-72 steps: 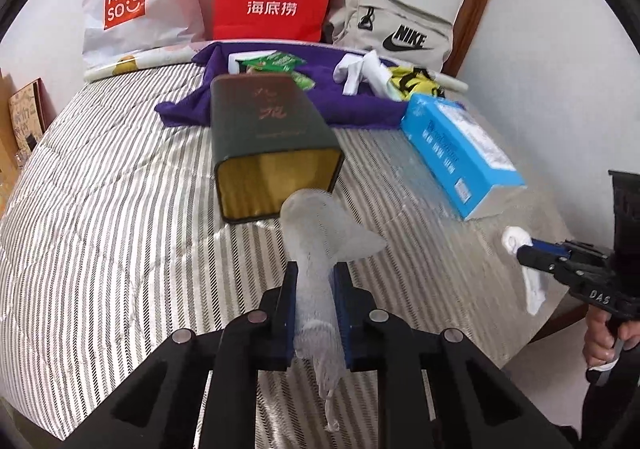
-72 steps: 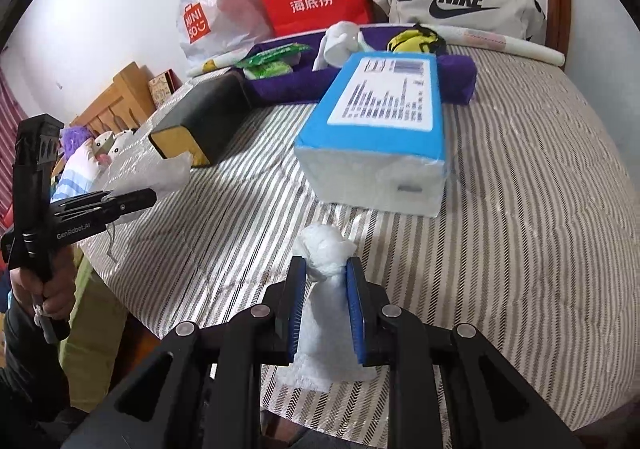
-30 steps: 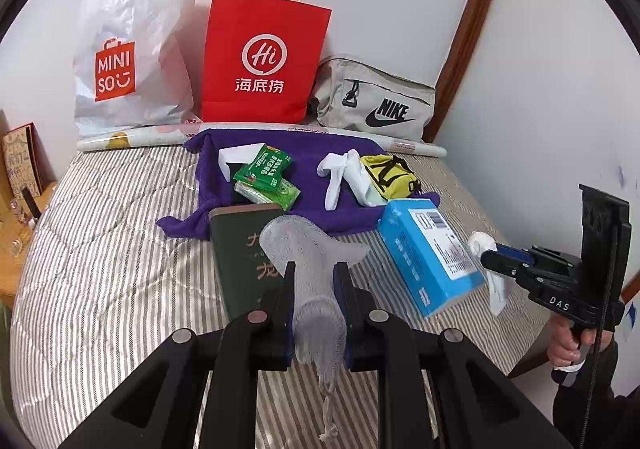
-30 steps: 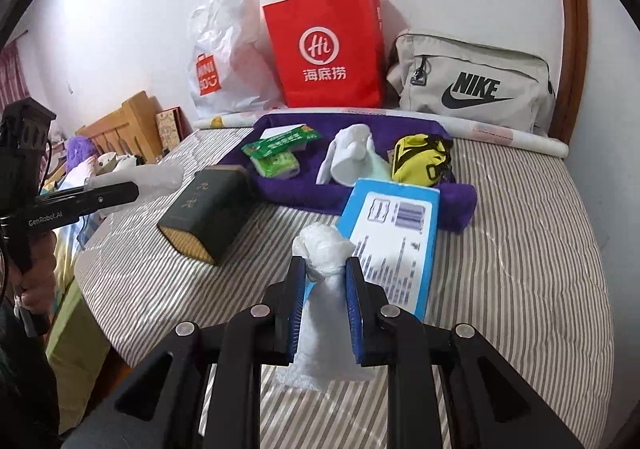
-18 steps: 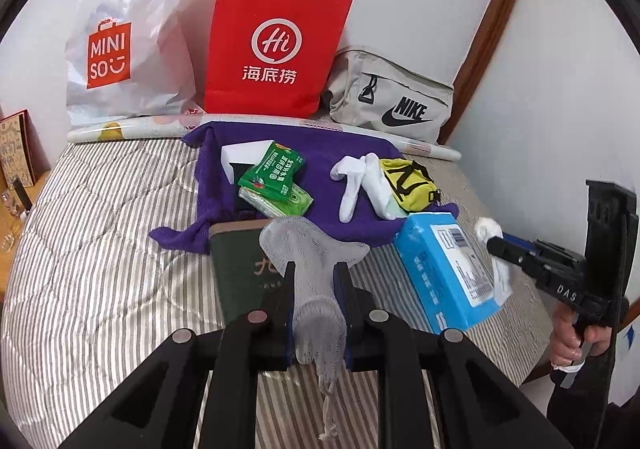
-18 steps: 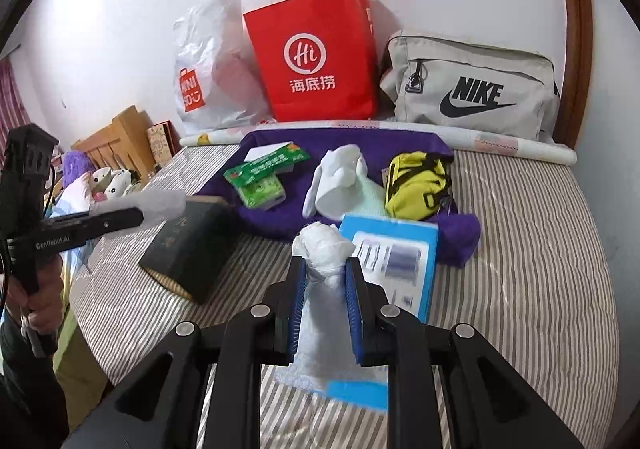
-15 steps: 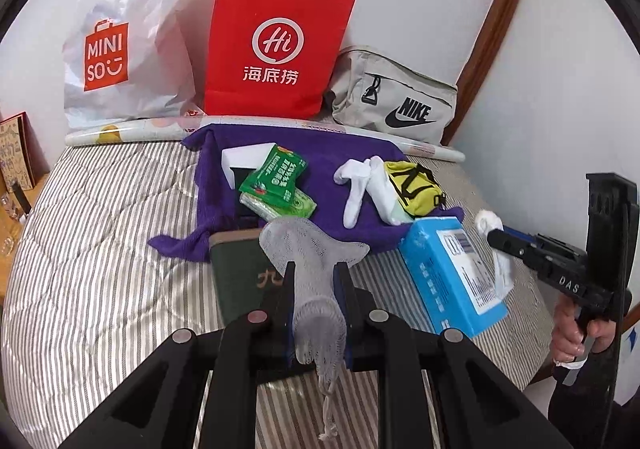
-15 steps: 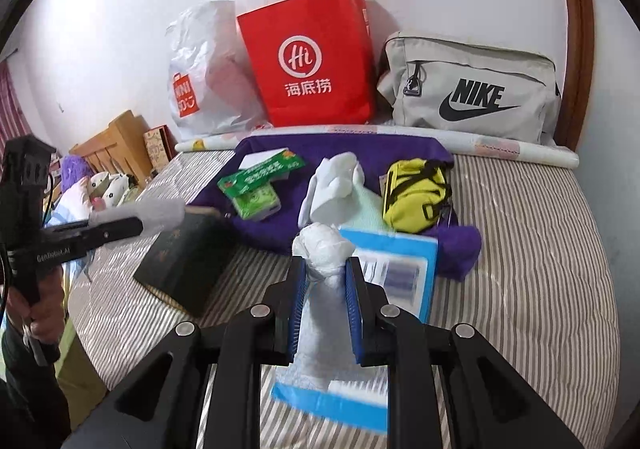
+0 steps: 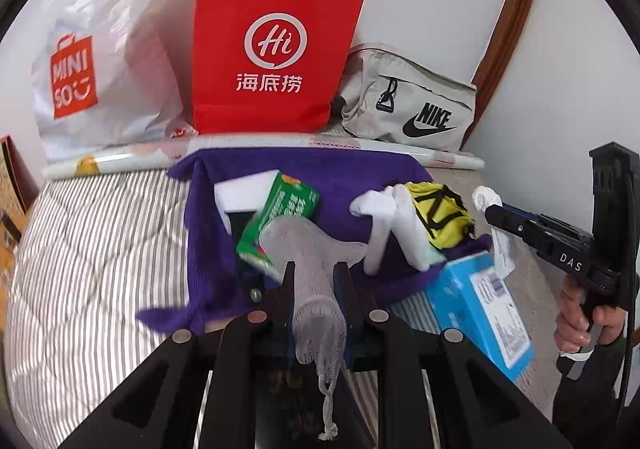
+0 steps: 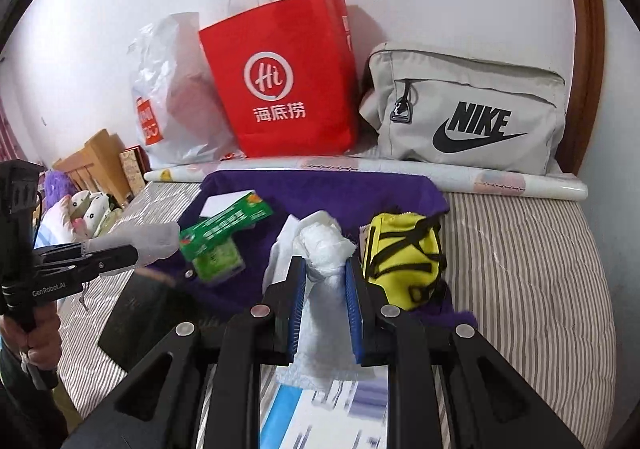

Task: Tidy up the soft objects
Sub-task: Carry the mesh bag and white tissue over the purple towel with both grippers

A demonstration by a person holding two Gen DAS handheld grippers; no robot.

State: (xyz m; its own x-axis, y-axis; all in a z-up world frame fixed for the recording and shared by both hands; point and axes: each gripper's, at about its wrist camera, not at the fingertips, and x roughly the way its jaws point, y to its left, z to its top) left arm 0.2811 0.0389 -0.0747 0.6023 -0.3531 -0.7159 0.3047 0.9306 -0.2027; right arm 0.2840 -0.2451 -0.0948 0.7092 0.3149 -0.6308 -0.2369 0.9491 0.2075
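Note:
My left gripper (image 9: 315,269) is shut on a grey mesh sock (image 9: 304,239), whose string hangs down between the fingers. My right gripper (image 10: 325,263) is shut on a white cloth (image 10: 326,313). Both hover over the near edge of a purple cloth (image 9: 360,177) spread on the striped bed. On that cloth lie white socks (image 9: 396,217), a yellow pouch (image 10: 404,261) and green packets (image 9: 280,217). In the left wrist view the right gripper (image 9: 486,205) comes in from the right, level with the yellow pouch.
A blue box (image 9: 480,313) and a dark green box (image 10: 140,313) lie on the bed below the grippers. Against the wall stand a red paper bag (image 9: 272,49), a white plastic bag (image 9: 100,61) and a grey Nike bag (image 10: 468,109), with a rolled sheet (image 9: 120,161) in front.
Both grippers have moved forward over the bed towards the purple cloth, each still holding its item. The two boxes have slid down under them in view.

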